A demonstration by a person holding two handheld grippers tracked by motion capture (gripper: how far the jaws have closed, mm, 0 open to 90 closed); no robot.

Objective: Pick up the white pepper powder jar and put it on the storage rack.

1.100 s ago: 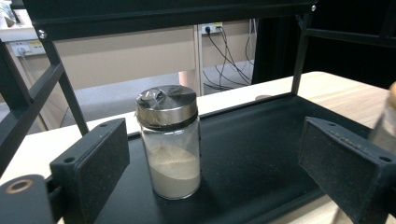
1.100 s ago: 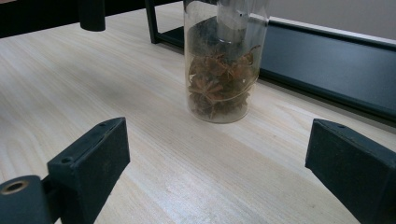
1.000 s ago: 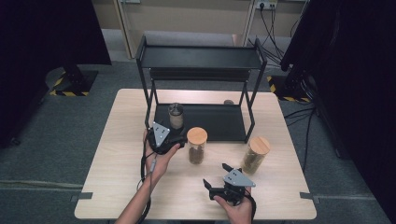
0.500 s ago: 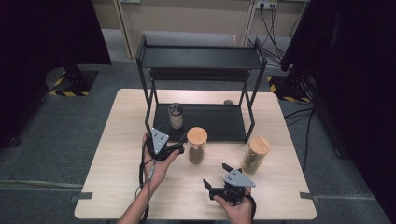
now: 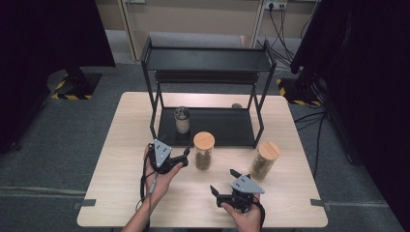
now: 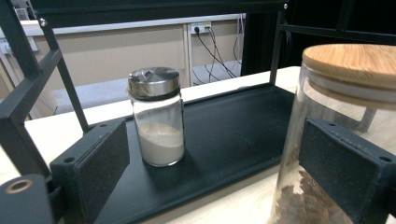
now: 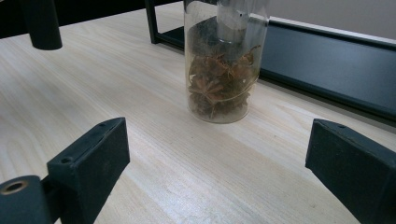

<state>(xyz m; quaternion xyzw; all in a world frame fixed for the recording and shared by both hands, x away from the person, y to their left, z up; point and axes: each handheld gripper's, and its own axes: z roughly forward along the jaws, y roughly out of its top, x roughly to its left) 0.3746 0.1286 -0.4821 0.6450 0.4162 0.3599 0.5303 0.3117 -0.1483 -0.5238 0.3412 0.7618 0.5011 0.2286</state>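
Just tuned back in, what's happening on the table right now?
A person holds a gripper in each hand over a wooden table. The left gripper, jaws open, sits just beside the middle glass jar with a wooden lid, not gripping it. The right gripper waits open nearer the table's front edge. A second wooden-lidded jar stands to the right, and a metal-capped shaker sits on the black rack's lower shelf.

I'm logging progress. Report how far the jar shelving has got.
Done: the metal-lidded shaker jar stands on the rack's lower shelf. In hand: the open left gripper sits beside the middle wooden-lidded jar, not gripping it. Left: that jar and the other wooden-lidded jar, both on the table; the right gripper is open, empty.
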